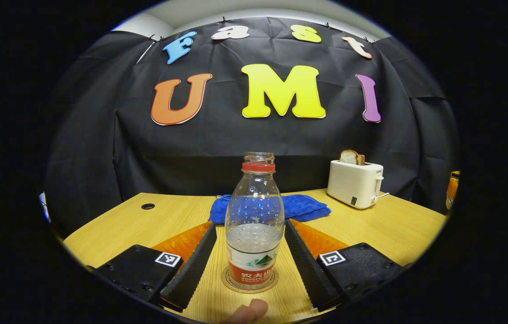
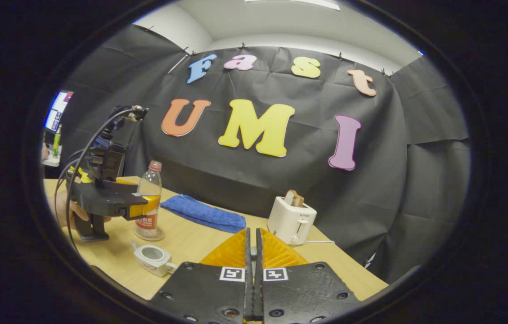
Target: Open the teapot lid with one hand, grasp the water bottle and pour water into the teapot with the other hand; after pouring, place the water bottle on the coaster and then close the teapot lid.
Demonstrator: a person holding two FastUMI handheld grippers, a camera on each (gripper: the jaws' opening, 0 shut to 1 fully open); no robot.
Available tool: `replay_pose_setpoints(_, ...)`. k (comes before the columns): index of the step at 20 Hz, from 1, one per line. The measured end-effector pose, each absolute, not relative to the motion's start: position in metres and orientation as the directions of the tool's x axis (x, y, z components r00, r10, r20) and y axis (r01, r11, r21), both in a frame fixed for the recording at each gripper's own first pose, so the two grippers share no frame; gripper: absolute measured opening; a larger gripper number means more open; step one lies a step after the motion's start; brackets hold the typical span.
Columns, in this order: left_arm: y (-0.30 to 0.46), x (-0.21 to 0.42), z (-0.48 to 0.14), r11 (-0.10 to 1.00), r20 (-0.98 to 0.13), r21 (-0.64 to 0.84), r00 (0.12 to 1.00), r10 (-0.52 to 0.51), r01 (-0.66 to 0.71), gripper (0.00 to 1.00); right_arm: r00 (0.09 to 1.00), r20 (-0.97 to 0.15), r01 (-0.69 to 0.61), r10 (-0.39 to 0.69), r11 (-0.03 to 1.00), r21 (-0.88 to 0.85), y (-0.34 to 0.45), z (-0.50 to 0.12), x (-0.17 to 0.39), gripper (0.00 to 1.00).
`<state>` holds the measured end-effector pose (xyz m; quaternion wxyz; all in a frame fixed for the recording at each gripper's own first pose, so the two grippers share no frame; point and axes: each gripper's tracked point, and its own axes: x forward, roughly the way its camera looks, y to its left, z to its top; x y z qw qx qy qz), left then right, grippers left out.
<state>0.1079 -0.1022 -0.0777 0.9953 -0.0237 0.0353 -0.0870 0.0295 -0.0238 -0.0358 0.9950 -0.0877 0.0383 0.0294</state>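
In the left gripper view, the water bottle [image 1: 254, 220] stands upright at 6 o'clock on a round coaster [image 1: 249, 284] on the wooden table [image 1: 393, 225]. It has no cap, a red ring sits at its neck, and it is about a third full. The left gripper [image 1: 252, 229] is spread wide, one finger on each side of the bottle; a gap shows between each finger and the bottle wall, so nothing is clamped. A fingertip [image 1: 249, 312] of the person's hand shows at the bottom edge. Behind the bottle lies a blue cloth [image 1: 301, 207], and at 3 o'clock a white toaster [image 1: 355, 182] holds a slice of bread [image 1: 352, 157].

In the right gripper view, the right gripper [image 2: 252, 234] is at 6 o'clock with its fingers drawn together, a thin slit between them and nothing held. At 9 o'clock the left gripper [image 2: 143, 203] reaches around the water bottle [image 2: 149, 198], which stands on the coaster [image 2: 149, 235]; a hand [image 2: 71, 211] grips its handle. Whether its fingers touch the bottle cannot be told here. The white teapot [image 2: 152, 258] sits at 8 o'clock, near the coaster, its top open with no lid on it. The blue cloth [image 2: 204, 214] lies toward the centre, the toaster [image 2: 290, 219] just right of it.
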Motion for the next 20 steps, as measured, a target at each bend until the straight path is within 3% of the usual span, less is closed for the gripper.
replay_pose_setpoints(5, -0.098, 0.084, -0.065, 0.980, -0.026, -0.052, 0.980, -0.195, 0.193, 0.97, 0.993, -0.088, -0.092, 0.078, 0.981, -0.169, -0.013, -0.039, 0.029, 0.00)
replay_pose_setpoints(20, -0.038, -0.015, -0.043, 0.995, 0.017, 0.021, 0.995, -0.100, 0.099, 0.96, 0.938, -0.177, -0.303, 0.299, 0.953, 0.006, 0.088, -0.092, 0.039, 0.00)
